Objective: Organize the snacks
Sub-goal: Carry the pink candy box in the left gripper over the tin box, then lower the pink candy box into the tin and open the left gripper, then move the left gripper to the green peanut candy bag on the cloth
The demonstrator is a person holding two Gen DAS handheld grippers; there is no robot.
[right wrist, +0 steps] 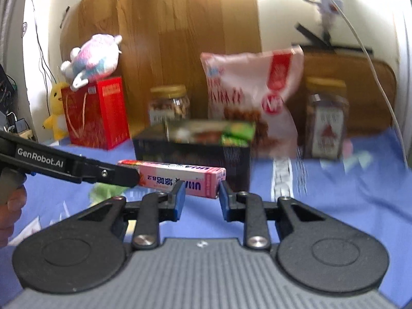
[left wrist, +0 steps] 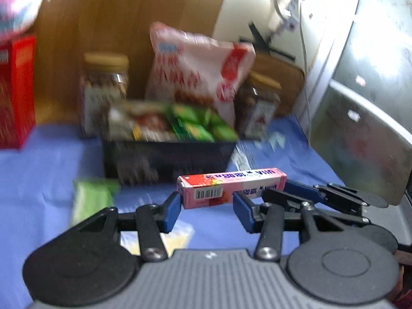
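Note:
A long pink candy box (left wrist: 231, 181) hangs level above the blue cloth, in front of a black basket (left wrist: 167, 154). My left gripper (left wrist: 208, 203) is shut on its barcode end, one blue pad on each side. The right gripper (left wrist: 291, 190) reaches in from the right and holds the far end. In the right wrist view the same pink candy box (right wrist: 175, 176) has its near end between the right gripper (right wrist: 200, 195) pads, which press on it. The left gripper (right wrist: 128, 176) clamps the other end from the left. The black basket (right wrist: 193, 152) holds green packets and other snacks.
Behind the basket stand two nut jars (right wrist: 168, 103) (right wrist: 325, 118) and a red-and-white snack bag (right wrist: 252, 90). A red box (right wrist: 97, 113) with a plush toy (right wrist: 95, 56) on top sits at the left. A green packet (left wrist: 92, 198) lies on the cloth.

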